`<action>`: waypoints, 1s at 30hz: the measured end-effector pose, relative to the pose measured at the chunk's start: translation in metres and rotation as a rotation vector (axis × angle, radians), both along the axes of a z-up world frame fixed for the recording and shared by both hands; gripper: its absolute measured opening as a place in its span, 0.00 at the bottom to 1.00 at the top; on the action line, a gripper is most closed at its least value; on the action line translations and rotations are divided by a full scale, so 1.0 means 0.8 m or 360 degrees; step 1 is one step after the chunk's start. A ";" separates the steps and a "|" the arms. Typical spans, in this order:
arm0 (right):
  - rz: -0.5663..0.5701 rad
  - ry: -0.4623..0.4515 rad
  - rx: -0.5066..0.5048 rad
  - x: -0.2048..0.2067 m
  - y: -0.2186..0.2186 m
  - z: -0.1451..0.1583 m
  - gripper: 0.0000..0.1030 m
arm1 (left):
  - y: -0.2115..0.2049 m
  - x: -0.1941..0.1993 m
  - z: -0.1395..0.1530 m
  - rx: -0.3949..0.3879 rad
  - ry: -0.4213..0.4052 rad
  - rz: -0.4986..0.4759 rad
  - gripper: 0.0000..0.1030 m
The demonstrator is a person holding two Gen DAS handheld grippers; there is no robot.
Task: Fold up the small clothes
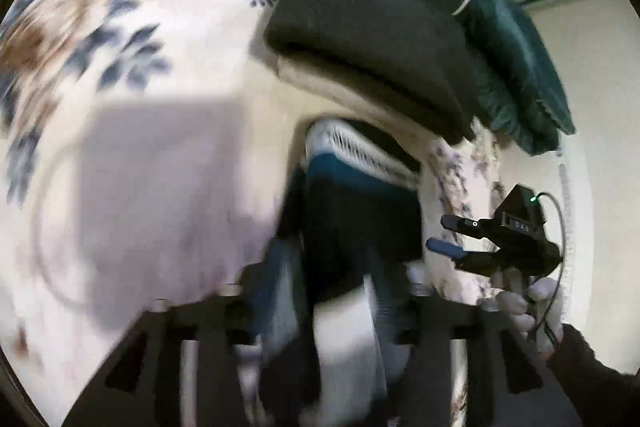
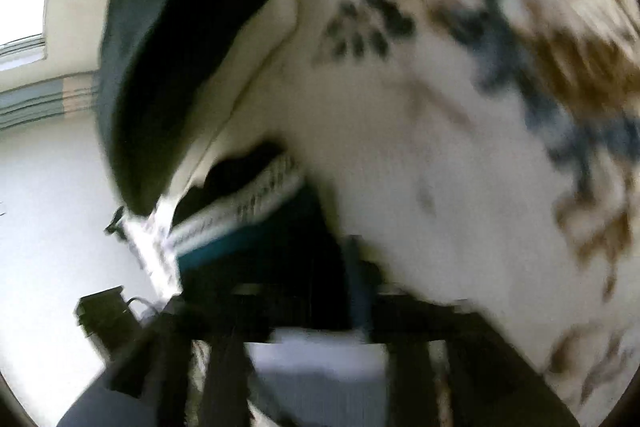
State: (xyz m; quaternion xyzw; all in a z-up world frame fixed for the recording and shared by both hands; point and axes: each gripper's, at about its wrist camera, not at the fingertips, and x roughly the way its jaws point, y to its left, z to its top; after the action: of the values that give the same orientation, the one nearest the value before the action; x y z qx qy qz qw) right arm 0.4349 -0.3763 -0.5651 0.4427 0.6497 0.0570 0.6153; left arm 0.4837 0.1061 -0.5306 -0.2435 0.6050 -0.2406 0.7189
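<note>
Left hand-held gripper grasps dark briefs; right hand-held gripper hangs released near the folded stack at the bed edge.

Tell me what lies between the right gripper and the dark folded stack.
Left wrist view: only floral bedspread separates the right gripper from the dark folded stack; the sock lies just left.

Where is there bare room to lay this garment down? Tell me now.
Free: the wide floral bedspread left of the folded stack, open down to the left gripper. Crowded: the stack, the teal garment behind it, the striped garment below it, and the right gripper alongside.
</note>
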 end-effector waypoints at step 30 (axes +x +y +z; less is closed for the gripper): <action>0.0104 0.0173 0.0230 -0.173 0.052 0.000 0.55 | 0.026 -0.167 -0.039 -0.0093 0.0292 0.0051 0.42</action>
State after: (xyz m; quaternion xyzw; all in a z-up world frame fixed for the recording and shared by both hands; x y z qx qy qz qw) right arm 0.2967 -0.3343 -0.5647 0.4669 0.6904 0.0999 0.5434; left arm 0.3498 0.1269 -0.5616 -0.2951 0.6570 -0.2234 0.6568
